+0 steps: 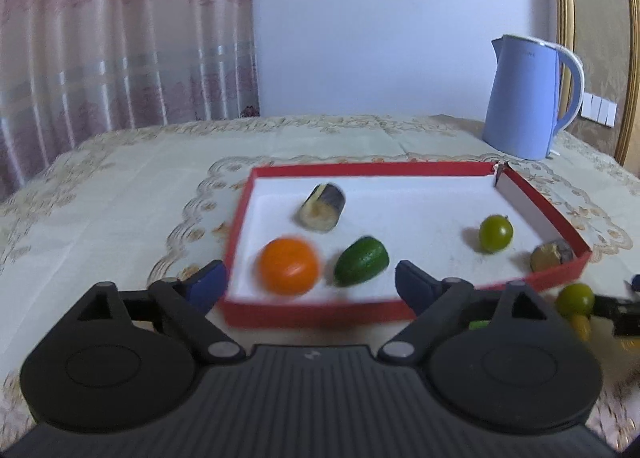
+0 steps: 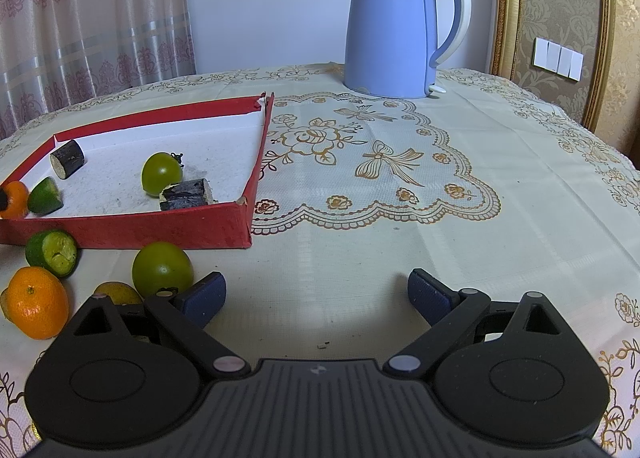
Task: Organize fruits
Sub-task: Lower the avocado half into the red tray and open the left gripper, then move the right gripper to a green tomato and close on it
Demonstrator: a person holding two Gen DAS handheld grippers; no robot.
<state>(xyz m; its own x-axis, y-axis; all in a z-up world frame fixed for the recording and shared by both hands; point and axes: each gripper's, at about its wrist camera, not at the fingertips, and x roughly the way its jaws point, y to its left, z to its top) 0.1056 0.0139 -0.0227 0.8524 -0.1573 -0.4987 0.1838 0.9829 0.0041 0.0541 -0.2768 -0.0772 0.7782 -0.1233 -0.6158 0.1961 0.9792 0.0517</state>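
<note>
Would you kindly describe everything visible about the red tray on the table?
The red tray is a shallow rectangular box, seemingly cardboard, with red walls and a white, slightly soiled lining. It lies flat on the patterned tablecloth, left of the blue kettle. Its far right corner is torn open. Inside lie an orange fruit, a green cucumber piece, a green tomato and two dark eggplant pieces. More fruit sits outside its front wall.

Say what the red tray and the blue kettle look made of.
Red tray: likely cardboard, matte red outside, white inside; its corners are torn and frayed. Blue kettle: smooth pale-blue shell, plastic or coated metal, unclear which; white glossy handle looks plastic.
</note>
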